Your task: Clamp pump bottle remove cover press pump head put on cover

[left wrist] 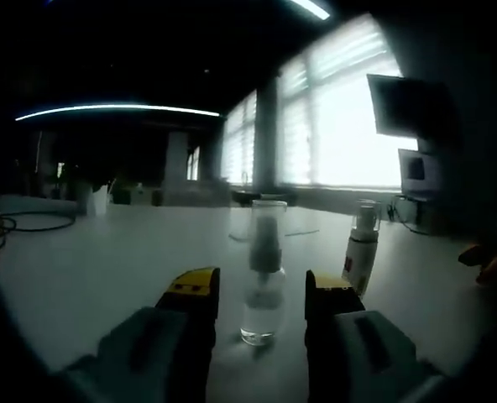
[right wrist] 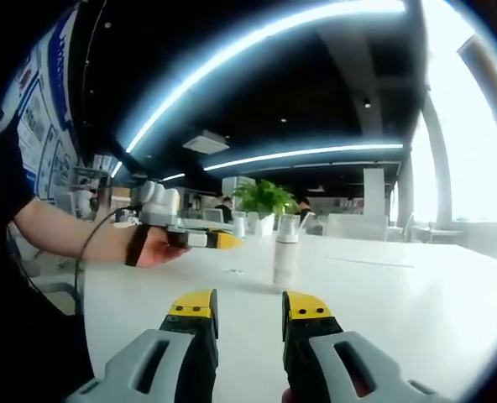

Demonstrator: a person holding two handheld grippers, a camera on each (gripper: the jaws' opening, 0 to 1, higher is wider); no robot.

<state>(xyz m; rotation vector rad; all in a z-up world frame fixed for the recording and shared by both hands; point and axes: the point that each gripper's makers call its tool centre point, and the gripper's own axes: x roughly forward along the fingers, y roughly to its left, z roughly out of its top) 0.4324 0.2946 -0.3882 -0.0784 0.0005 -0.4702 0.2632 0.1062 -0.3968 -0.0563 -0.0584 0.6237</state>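
A: Item one, the table (left wrist: 106, 269). White, wide, carries everything. In the right gripper view it (right wrist: 416, 294) runs far back toward a potted plant (right wrist: 265, 197).

B: Item two?

A: A screen (left wrist: 404, 105) on the far right wall beside the bright windows. Then a cable (left wrist: 30, 222) coiled at the far left of the table.

B: The grippers?

A: Left gripper (left wrist: 261, 294): yellow-tipped jaws spread, nothing between them touching. In the right gripper view it (right wrist: 206, 239) comes in from the left, held in a person's hand (right wrist: 152, 248), pointing at the bottle. Right gripper (right wrist: 248, 311): jaws likewise spread, empty, low over the table.

B: And the task's piece?

A: Clear pump bottle (left wrist: 264, 277), upright on the table, just beyond the left gripper's tips and lined up with the gap. Its clear cover (left wrist: 268, 220) is still on, with the dark pump head (left wrist: 265, 248) showing through. The right gripper view has it (right wrist: 285, 252) farther off, centre. A second, white bottle (left wrist: 362, 252) stands to the right, apart.

B: Step in hand?

A: By my reading, the first: clamping. Nothing gripped yet. The next move calls for the left gripper to go forward until the jaws flank the body low down, then close gently; the bottle looks light and tall, so a nudge could tip it. The right gripper would then take the cover.
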